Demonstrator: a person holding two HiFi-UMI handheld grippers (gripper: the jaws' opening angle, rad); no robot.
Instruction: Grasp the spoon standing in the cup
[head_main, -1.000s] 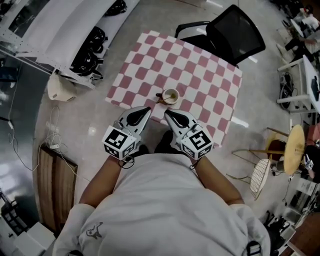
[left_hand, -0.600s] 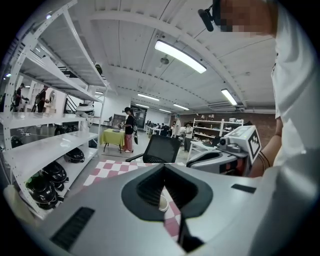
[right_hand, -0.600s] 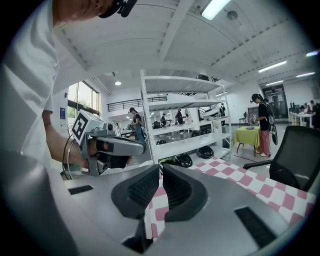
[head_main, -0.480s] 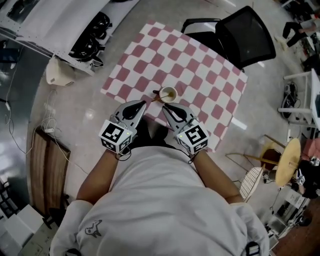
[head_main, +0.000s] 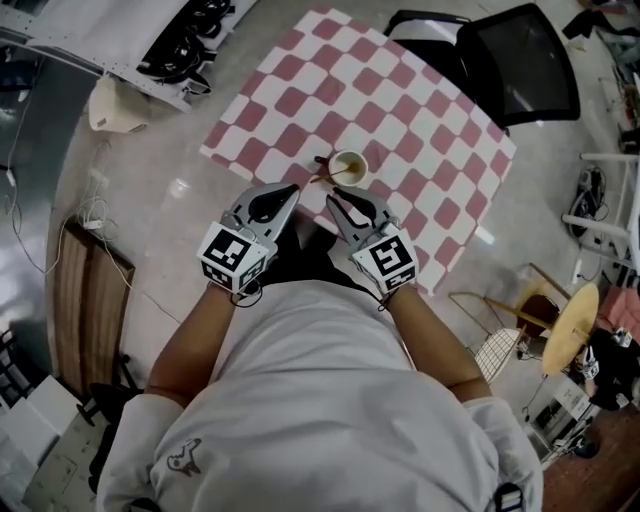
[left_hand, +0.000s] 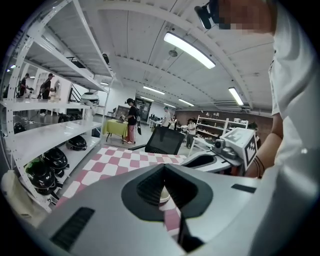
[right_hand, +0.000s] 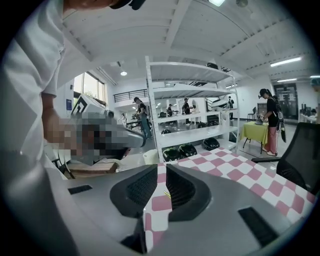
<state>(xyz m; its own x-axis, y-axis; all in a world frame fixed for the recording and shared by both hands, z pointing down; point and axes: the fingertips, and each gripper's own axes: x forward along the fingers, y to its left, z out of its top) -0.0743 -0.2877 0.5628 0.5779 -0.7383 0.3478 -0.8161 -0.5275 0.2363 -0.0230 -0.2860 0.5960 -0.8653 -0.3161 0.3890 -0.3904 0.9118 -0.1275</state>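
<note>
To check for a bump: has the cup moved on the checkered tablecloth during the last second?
No. The cup stands at the same spot by the tablecloth's near edge.

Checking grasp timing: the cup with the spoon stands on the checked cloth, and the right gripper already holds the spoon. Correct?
Not quite. The right gripper holds nothing: the head view shows it short of the cup and spoon, which do stand on the checked cloth.
</note>
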